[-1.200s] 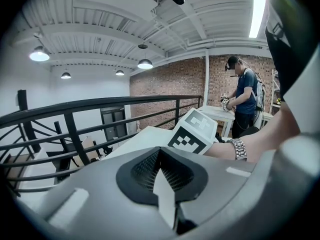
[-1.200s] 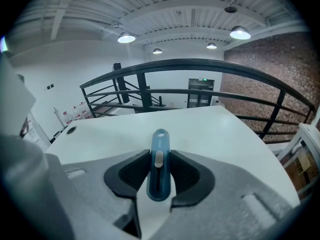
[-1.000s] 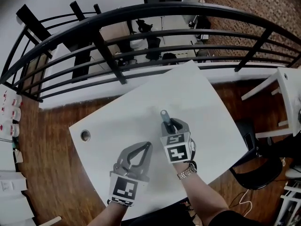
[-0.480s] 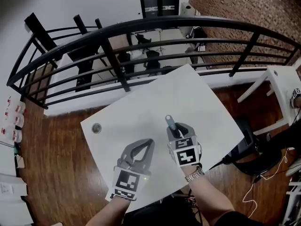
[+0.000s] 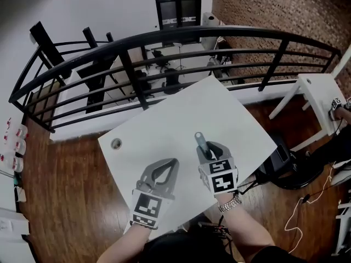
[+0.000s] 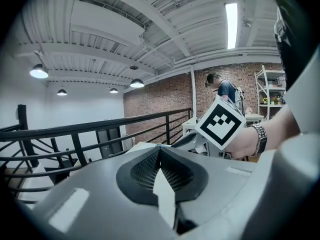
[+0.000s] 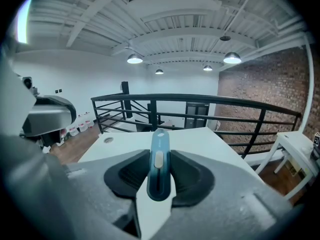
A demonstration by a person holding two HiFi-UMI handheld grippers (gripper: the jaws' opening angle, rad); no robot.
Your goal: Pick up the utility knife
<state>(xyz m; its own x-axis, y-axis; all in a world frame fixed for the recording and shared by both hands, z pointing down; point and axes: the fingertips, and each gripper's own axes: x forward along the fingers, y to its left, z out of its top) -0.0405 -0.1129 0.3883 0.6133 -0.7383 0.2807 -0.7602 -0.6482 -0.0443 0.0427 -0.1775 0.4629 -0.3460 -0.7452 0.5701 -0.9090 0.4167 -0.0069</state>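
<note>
The utility knife point(image 5: 201, 142), blue-grey with a pale slider, points forward and away from me above the white table point(image 5: 164, 122). My right gripper point(image 5: 209, 147) is shut on it. In the right gripper view the utility knife point(image 7: 159, 140) stands up between the dark pads of the right gripper point(image 7: 159, 159), which press on both its sides. My left gripper point(image 5: 171, 165) hovers to the left of it, shut and empty. In the left gripper view the left gripper point(image 6: 160, 149) has its tips together, and the right gripper's marker cube shows beyond them.
A black metal railing point(image 5: 181, 37) curves round the far side of the table, with a lower floor beyond it. The table has a round cable hole point(image 5: 116, 143) at its left. A white stool point(image 5: 315, 89) and a black chair point(image 5: 285, 166) stand at the right on the wood floor.
Both grippers have risen above the table, the right one still shut on the knife. The table now looks smaller and farther below them.
</note>
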